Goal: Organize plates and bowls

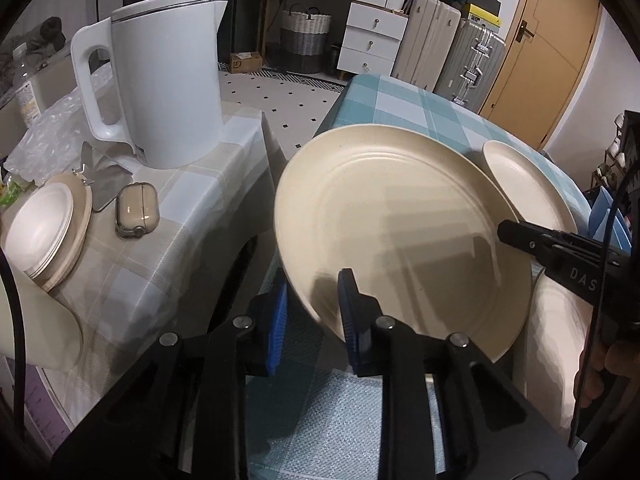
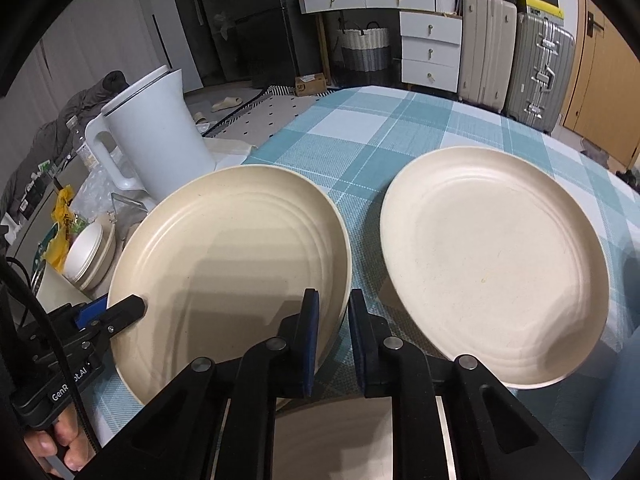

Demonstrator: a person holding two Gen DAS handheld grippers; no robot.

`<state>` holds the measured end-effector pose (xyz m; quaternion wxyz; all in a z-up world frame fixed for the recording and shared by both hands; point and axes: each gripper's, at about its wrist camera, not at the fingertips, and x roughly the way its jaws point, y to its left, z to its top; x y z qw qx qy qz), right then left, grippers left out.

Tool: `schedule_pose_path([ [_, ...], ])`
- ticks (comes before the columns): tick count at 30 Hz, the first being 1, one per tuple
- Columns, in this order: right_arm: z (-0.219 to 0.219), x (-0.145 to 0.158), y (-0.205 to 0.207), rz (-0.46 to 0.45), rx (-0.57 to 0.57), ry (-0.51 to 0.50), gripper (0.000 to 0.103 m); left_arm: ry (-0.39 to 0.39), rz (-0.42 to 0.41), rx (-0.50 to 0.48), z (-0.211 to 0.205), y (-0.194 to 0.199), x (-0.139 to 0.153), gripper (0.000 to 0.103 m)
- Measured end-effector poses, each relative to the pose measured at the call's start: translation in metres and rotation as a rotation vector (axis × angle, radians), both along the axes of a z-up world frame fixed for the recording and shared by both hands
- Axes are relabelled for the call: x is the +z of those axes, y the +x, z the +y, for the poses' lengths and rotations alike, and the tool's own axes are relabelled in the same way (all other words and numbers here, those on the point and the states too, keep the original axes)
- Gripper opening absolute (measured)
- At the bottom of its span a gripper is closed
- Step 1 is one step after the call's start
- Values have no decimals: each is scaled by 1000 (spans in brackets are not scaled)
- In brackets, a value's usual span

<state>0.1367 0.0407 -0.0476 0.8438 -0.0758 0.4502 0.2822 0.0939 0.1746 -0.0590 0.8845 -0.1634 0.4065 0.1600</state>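
**Two grippers on one cream plate**

The left gripper (image 1: 312,316) and the right gripper (image 2: 333,344) both work on the same large round cream plate with ridged rings (image 2: 228,264). It sits on the table with the teal and white checked cloth (image 2: 360,132). In the left wrist view the plate looks tilted, its rim at 6 o'clock lying between the blue-padded fingers. These jaws are narrow around the rim, but I cannot tell if the pads really press it. The right gripper straddles the opposite rim, at 3 o'clock of the plate in its own view, jaws narrow with a small gap on the outer side, so the grip seems not yet complete.

A second round cream plate (image 2: 496,264) lies just beside it, toward 3 o'clock. On the side table with the beige checked cloth (image 1: 192,200), near the tall white plastic electric kettle (image 1: 164,80), a stack of small white bowls (image 1: 40,236) is waiting.

To do this step well, I think both jaws should close fully before lifting. Then the plate should be kept level and lowered straight onto the second plate, rims aligned.
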Motion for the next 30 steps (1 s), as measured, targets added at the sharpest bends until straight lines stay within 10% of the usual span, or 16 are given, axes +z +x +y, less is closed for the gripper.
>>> schedule_pose_path([
  [30,-19,51,-32,-66,-36,6,15,29,-105,-35,-16,-29,53,21],
])
